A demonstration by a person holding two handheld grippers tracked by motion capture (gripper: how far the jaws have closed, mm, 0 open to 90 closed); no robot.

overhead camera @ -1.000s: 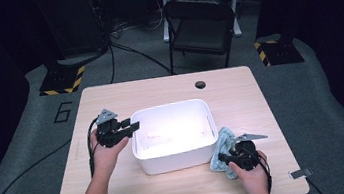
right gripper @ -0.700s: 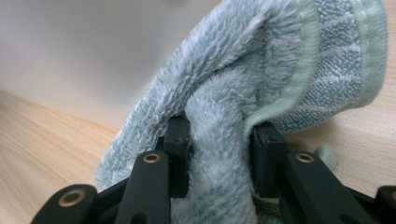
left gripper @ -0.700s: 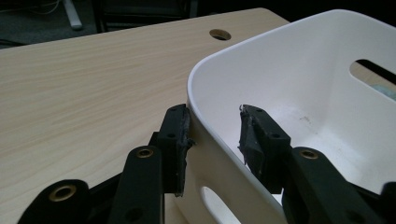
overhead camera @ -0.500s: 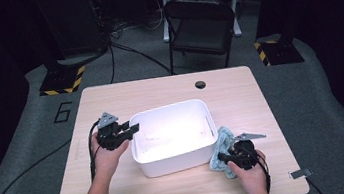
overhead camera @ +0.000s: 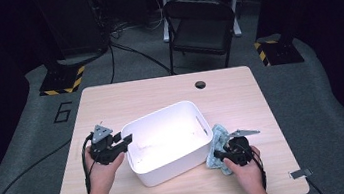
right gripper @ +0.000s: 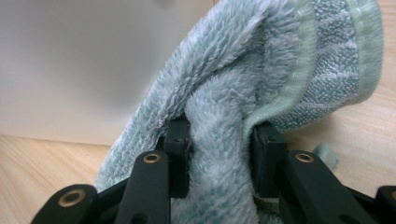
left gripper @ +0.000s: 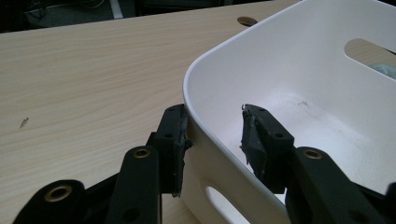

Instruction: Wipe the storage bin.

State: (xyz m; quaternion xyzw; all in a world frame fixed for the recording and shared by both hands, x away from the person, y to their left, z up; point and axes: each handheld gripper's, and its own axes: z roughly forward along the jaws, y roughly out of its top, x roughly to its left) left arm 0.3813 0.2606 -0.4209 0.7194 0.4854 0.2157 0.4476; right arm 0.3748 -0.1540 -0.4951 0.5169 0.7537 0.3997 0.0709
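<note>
My left claw [left gripper: 212, 135] straddles the white bin's [overhead camera: 165, 140] near-left rim, jaws just reopening, outer pad touching; my right claw [right gripper: 219, 140] clamps the green towel [right gripper: 261, 79] beside its right wall.

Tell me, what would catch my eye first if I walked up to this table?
Probably the white plastic bin in the middle of the wooden table. At its left end, the left hand-held gripper straddles its rim, one jaw outside against the wall and one inside, apart from it; these jaws have just been opening. To the bin's right, the right hand-held gripper pinches a fluffy pale green towel bunched against the bin's outer wall.
</note>
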